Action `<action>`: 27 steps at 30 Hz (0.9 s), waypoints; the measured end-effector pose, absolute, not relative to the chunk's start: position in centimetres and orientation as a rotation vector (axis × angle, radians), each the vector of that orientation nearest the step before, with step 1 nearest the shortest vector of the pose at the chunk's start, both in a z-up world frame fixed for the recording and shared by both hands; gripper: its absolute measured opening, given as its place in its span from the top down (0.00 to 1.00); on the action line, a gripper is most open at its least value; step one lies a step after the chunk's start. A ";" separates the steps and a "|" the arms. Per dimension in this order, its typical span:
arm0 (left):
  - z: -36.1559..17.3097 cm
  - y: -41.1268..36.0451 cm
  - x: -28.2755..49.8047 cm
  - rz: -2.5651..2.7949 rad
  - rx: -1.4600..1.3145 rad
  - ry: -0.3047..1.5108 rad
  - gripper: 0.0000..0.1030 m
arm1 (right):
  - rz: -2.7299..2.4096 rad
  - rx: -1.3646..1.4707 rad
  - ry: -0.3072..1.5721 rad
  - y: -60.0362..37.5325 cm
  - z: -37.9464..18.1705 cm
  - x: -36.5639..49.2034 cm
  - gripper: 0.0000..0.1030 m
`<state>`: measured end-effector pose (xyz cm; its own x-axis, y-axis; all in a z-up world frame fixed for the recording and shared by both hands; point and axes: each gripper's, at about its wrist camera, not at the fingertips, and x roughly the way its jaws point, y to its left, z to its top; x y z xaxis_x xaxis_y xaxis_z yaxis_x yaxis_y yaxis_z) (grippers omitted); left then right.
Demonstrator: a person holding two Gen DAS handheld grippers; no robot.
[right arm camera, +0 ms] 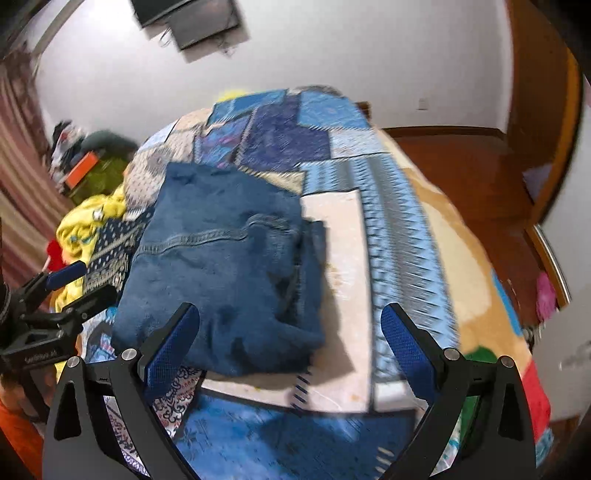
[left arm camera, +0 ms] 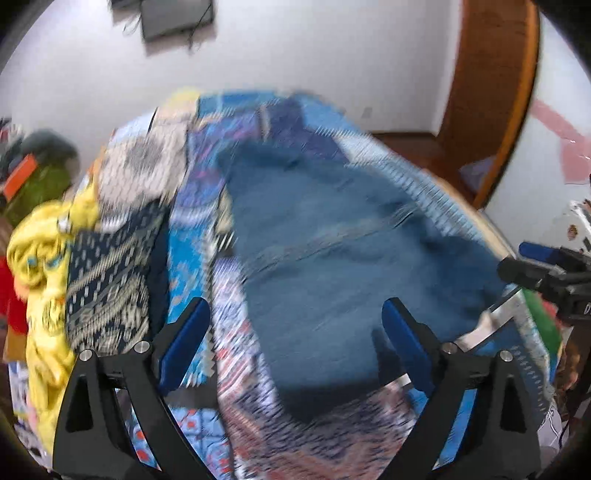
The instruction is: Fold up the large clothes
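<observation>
Fig. legend, near to far. Nearest, L wrist view: left gripper [left arm camera: 295, 343], jaws spread wide apart, blue pads clear of cloth, nothing betw. them but air above the fabric. R wrist view: right gripper [right arm camera: 290, 347], jaws likewise wide apart and empty, hovering over the near edge of the garment. Just beyond both: the jeans [right arm camera: 221, 258], dark blue denim, already folded into a thick roughly rectangular bundle, lying flat on the patchwork bedspread [right arm camera: 388, 206] toward its left half; a stitched seam [right arm camera: 207, 236] runs across the upper layer and a stepped side edge on the right shows several layers stacked. Handling, as a judgement: denim is heavy for cloth, soft but w/ some body, so it holds a crease and does not slide much on the quilt; thick seams resist bending, so a fold across them likely springs back unless pressed. Not fragile. Best hold probably at the two near corners or the layered side edge, pinching all layers together, one claw per corner, else the lower layers drag and the bundle opens. Left of the jeans: a navy patterned cloth [left arm camera: 110, 273] and a crumpled yellow garment [left arm camera: 40, 251], touching each other at the bed's edge. Farther: white wall [right arm camera: 332, 55] w/ a dark wall-mounted screen [right arm camera: 188, 18], wooden door frame [left arm camera: 491, 92] at right. Both views motion-blurred; fine detail uncertain.
</observation>
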<state>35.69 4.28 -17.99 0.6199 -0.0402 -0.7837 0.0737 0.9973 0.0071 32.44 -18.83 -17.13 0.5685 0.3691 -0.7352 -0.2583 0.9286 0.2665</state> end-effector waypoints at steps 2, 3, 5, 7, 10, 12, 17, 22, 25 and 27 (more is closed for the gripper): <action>-20.2 5.5 36.1 -0.032 0.036 0.976 0.08 | 0.396 0.135 0.939 -18.3 -18.4 33.4 0.05; -20.7 5.8 35.9 -0.028 0.037 0.992 0.08 | 0.398 0.164 0.976 -18.4 -19.3 34.0 0.05; -21.9 6.6 35.3 -0.045 0.006 1.002 0.07 | 0.368 0.218 1.017 -19.3 -20.6 34.4 0.05; -22.7 7.5 35.0 -0.059 -0.051 1.003 0.02 | 0.329 0.244 1.045 -20.7 -22.0 34.6 0.05; -23.5 8.2 34.1 -0.060 -0.116 0.998 0.00 | 0.300 0.225 1.057 -22.2 -23.5 34.0 0.05; -23.7 8.2 33.5 -0.055 -0.135 0.987 0.00 | 0.282 0.179 1.052 -22.3 -23.8 33.2 0.05; -22.9 8.2 32.8 -0.055 -0.135 0.989 0.00 | 0.272 0.071 1.043 -22.6 -21.9 32.2 0.05; -20.3 7.8 33.6 -0.011 0.032 0.940 0.00 | 0.311 0.047 0.966 -22.8 -18.3 32.2 0.03; -18.7 8.3 34.6 -0.016 0.050 0.904 0.00 | 0.367 0.050 0.931 -21.9 -16.7 32.9 0.03; -18.0 8.8 35.5 -0.027 0.029 0.891 0.00 | 0.410 0.047 0.917 -20.9 -16.0 33.8 0.03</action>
<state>35.52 8.79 -17.96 0.6286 -0.0114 -0.7776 0.0359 0.9993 0.0143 33.80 -20.92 -16.04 0.5367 0.3639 -0.7613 -0.3242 0.9219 0.2122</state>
